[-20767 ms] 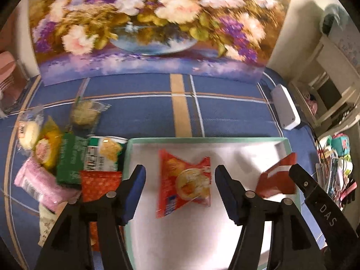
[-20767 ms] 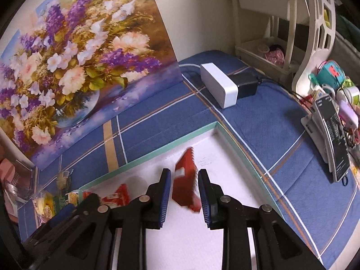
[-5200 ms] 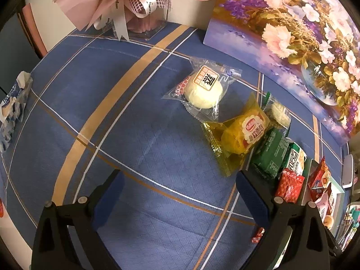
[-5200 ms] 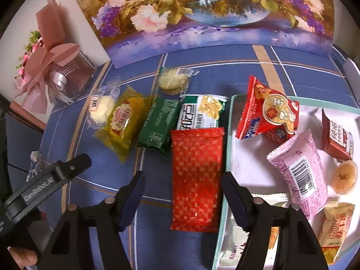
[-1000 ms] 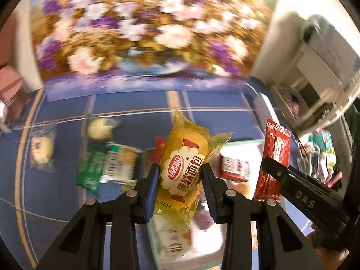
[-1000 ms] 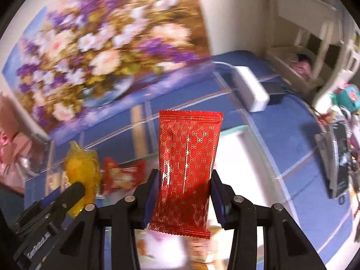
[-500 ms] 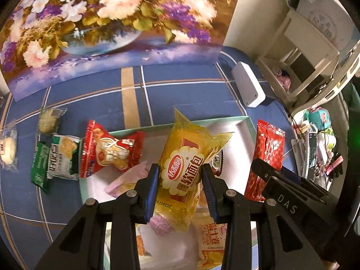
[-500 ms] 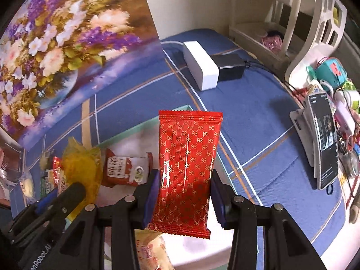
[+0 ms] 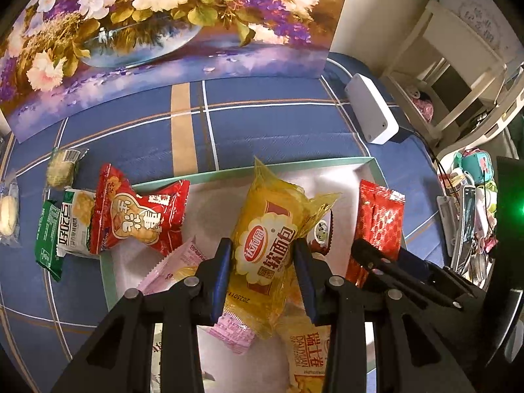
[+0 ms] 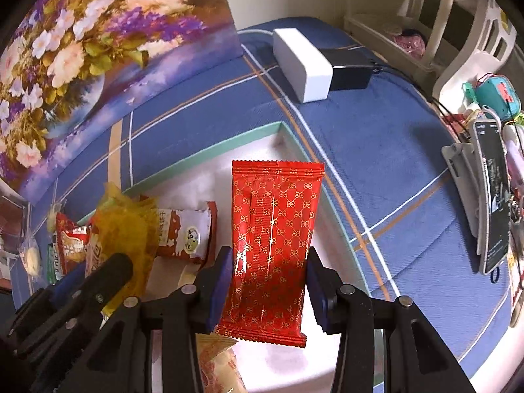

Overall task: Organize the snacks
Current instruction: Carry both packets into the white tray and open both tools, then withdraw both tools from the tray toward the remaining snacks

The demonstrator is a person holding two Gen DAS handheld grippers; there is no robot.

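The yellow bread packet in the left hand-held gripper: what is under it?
Under the yellow bread packet lie a pink packet and a beige packet on the white tray. Whatever lies directly beneath the packet is covered.

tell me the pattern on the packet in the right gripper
Red packet with small gold motifs, clearest in the right wrist view.

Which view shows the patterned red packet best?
The right wrist view: the red packet fills the centre, held between the right gripper's fingers, pattern clear. The left wrist view shows it at the side, lower part hidden by that gripper.
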